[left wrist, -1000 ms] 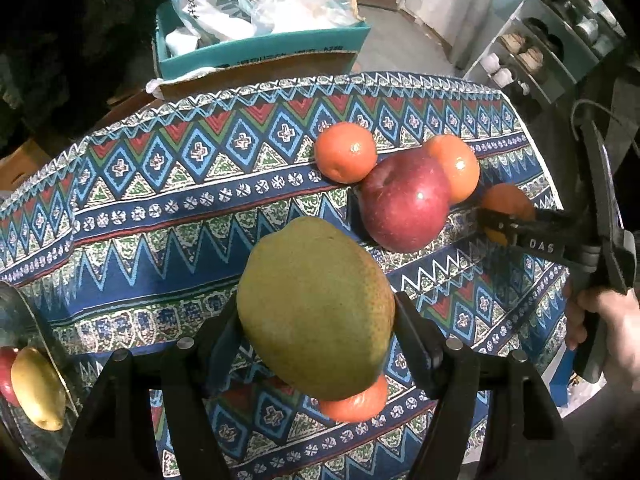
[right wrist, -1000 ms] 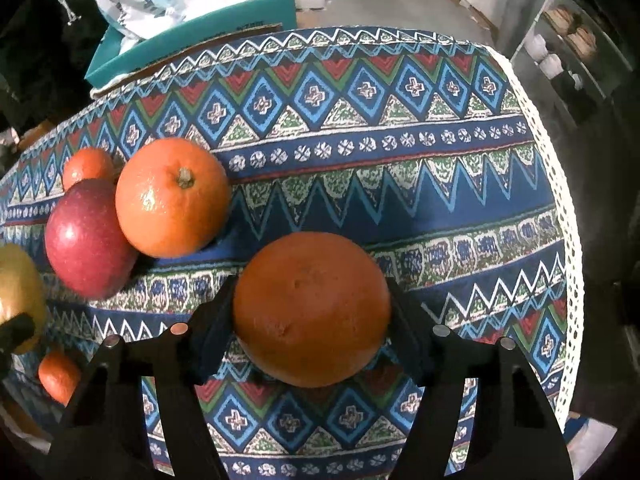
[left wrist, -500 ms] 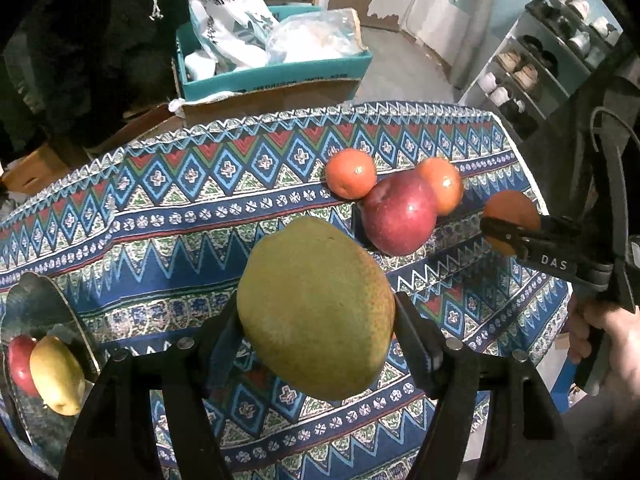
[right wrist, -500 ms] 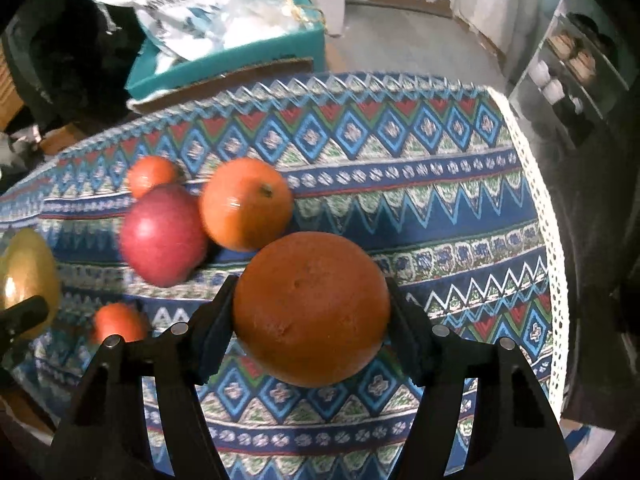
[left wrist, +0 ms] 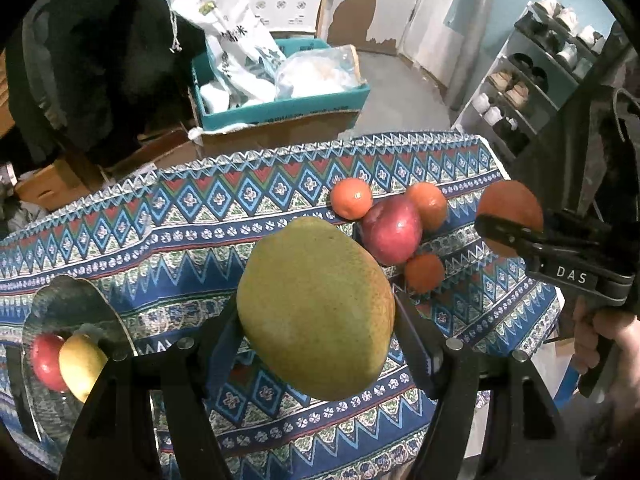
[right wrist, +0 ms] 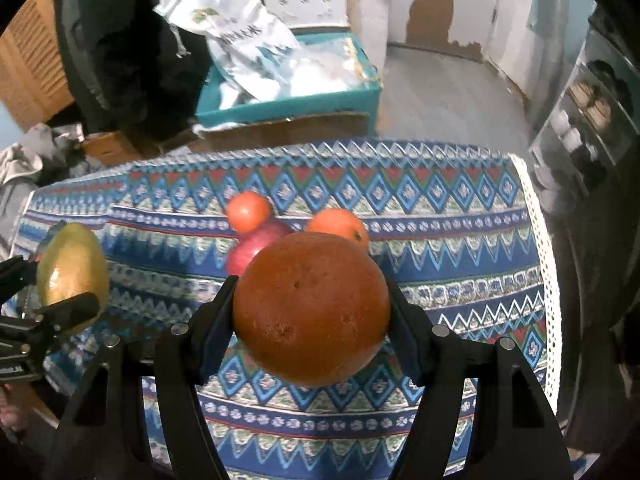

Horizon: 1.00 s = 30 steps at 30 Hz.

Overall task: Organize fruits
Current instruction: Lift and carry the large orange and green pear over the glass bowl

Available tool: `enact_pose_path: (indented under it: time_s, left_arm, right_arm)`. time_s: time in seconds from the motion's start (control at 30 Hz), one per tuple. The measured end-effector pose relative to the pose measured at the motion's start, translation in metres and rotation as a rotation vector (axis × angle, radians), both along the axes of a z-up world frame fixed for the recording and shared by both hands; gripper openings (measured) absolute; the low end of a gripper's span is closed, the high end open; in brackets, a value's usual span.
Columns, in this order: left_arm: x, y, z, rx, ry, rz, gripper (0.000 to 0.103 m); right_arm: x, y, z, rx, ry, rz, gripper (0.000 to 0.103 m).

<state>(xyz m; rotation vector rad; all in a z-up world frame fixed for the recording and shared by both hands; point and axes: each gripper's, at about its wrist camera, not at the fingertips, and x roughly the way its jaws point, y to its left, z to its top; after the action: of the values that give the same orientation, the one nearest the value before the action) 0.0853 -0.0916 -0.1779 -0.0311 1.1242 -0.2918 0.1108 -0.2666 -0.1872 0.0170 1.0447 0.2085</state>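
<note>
My left gripper [left wrist: 316,320] is shut on a large green pear [left wrist: 316,308] and holds it high above the table; the pear also shows in the right wrist view [right wrist: 74,272]. My right gripper [right wrist: 312,312] is shut on a big orange [right wrist: 312,308], also held high; it shows at the right of the left wrist view [left wrist: 510,212]. On the patterned cloth [left wrist: 180,240] lie a red apple [left wrist: 392,228], a tangerine [left wrist: 352,198], an orange [left wrist: 428,204] and a small tangerine [left wrist: 424,274]. A glass plate [left wrist: 64,304] at the left holds a red apple [left wrist: 44,356] and a yellow pear [left wrist: 82,364].
Behind the table stands a teal box [left wrist: 280,104] with white bags, on cardboard. A shoe rack [left wrist: 540,72] stands at the right. The table's right edge [right wrist: 540,248] drops to the floor.
Both grippers have risen and pulled back with their fruit, so the table looks smaller and farther. The small tangerine, hidden under the pear before, now shows.
</note>
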Motion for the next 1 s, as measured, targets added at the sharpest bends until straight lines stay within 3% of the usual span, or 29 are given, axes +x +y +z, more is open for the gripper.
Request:
enact_pose_path:
  time_s: [0.5,1.0]
  left_arm:
    - [-0.021,0.029,0.036,-0.014,-0.069,0.038,0.073]
    - [-0.036,0.060,0.055,-0.026,-0.100,0.082,0.073]
  right_arm:
    - [-0.019,0.038,0.050,0.045,-0.107,0.102,0.069]
    - [-0.028,0.082,0.081,0.086,-0.158,0.206,0.069]
